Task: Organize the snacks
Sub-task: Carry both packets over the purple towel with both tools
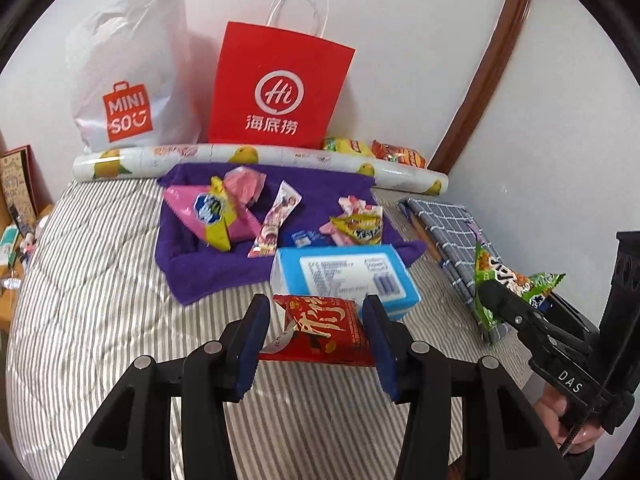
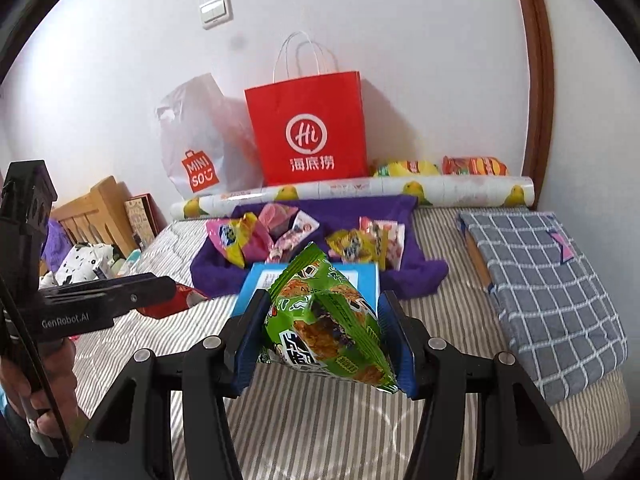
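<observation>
My left gripper (image 1: 316, 336) is shut on a red snack packet (image 1: 324, 330) and holds it above the striped bed, just in front of a blue and white box (image 1: 344, 276). My right gripper (image 2: 324, 332) is shut on a green snack packet (image 2: 332, 324), also seen at the right of the left wrist view (image 1: 516, 280). Several loose snacks lie on a purple towel (image 1: 200, 264): a pink and yellow packet (image 1: 212, 212), a long pink stick packet (image 1: 274, 220) and a yellow packet (image 1: 358, 226).
A red paper bag (image 1: 280, 84) and a white plastic bag (image 1: 132, 76) stand against the wall behind a lemon-print roll (image 1: 256, 156). More snack packets (image 1: 376, 148) lie behind the roll. A folded grey checked cloth (image 2: 548, 276) lies on the right of the bed.
</observation>
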`<state>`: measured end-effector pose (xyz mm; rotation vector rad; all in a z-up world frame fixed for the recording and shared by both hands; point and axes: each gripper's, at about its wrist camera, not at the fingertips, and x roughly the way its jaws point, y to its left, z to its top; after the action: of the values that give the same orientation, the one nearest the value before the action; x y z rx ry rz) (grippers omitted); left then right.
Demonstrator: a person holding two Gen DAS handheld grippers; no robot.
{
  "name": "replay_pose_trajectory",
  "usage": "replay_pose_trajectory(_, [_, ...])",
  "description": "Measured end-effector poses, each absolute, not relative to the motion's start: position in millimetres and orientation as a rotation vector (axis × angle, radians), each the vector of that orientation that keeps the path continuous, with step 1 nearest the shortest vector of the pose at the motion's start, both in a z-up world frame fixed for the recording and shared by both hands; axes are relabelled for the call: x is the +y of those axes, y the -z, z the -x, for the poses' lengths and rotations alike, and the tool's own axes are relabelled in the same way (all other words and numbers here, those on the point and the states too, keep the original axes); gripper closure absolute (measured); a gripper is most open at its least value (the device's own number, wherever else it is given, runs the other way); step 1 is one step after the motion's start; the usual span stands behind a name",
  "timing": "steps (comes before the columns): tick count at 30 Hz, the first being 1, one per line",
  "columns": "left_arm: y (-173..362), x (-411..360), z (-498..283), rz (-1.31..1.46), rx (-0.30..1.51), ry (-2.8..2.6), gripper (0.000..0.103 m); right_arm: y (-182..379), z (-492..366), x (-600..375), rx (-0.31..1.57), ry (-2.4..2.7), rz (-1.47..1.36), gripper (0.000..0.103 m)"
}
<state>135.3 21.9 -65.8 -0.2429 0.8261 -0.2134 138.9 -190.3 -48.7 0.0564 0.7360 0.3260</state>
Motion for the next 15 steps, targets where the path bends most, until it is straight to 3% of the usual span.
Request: replay_pose_trajectory(15, [52,27,-201,0.264,0.817,0.222,0.057,30,-219,-186,0.705,-0.324,-0.064,0.048])
